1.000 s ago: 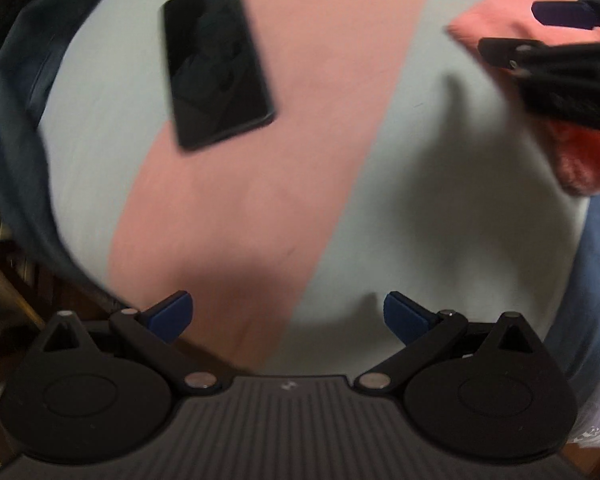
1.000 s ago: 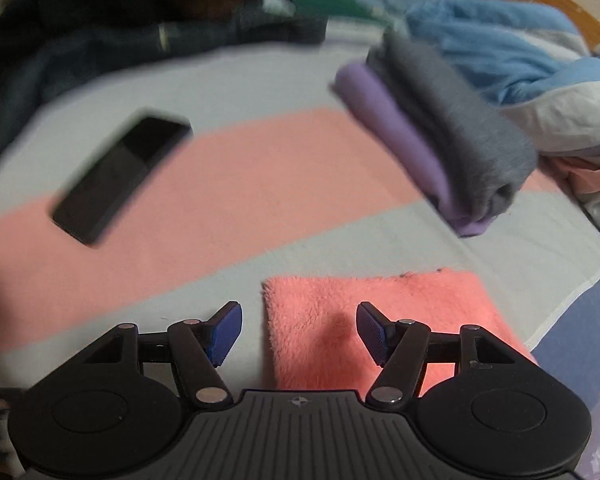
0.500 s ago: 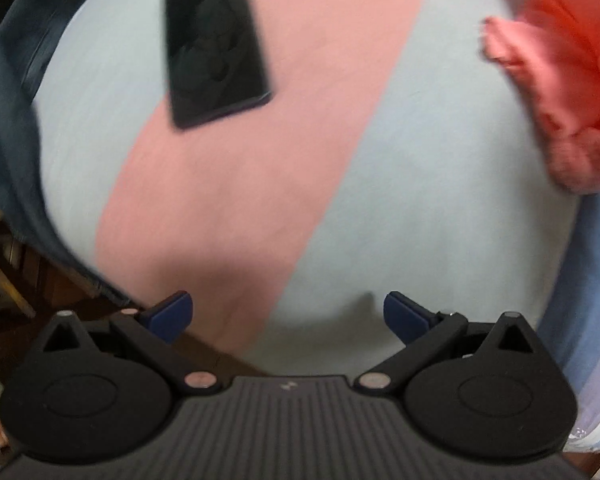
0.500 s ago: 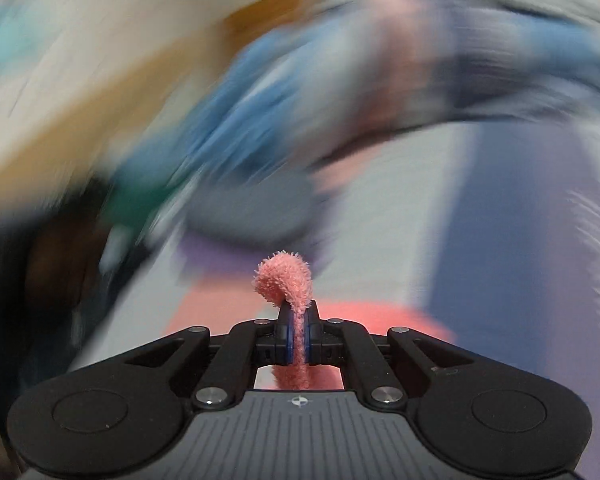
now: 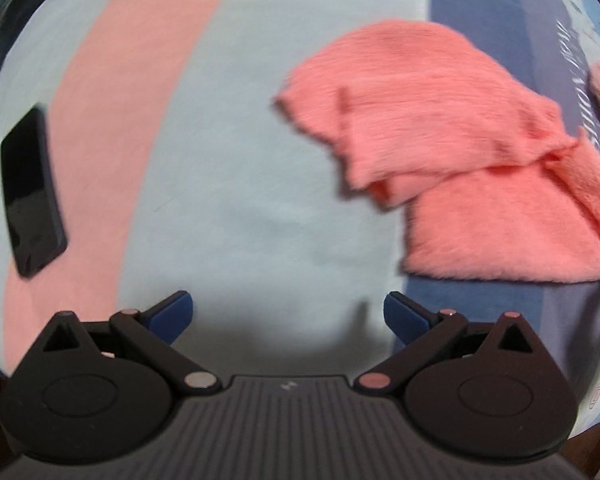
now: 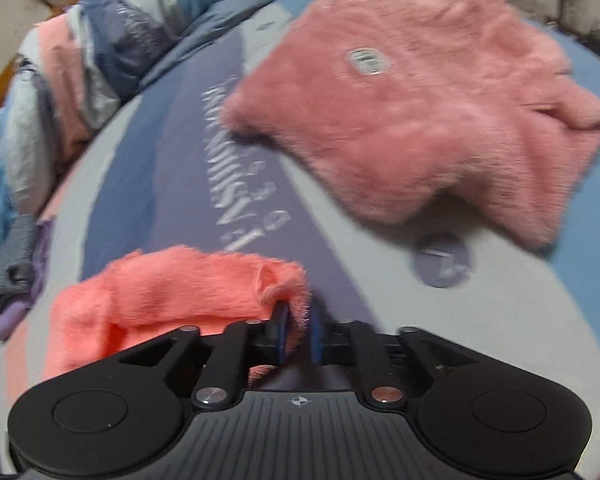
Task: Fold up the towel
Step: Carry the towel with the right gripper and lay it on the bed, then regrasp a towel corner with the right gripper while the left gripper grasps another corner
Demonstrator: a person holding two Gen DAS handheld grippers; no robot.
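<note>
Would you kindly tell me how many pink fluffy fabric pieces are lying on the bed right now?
2: the coral towel, its corner pinched in the right claw, and a paler pink fluffy piece lying farther ahead. Others may lie hidden in the bedding pile.

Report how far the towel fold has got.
Done: the right gripper has its jaws shut on an edge of the coral towel, and part of it is already lapped over the rest. In hand: that held edge is being carried. Left: laying it down square, since the layers sit skewed and rumpled. The left gripper is open over the bedsheet, holding nothing.

Home bedroom: striped bedsheet [image 5: 228, 128], rumpled bedding [image 6: 80, 52].
</note>
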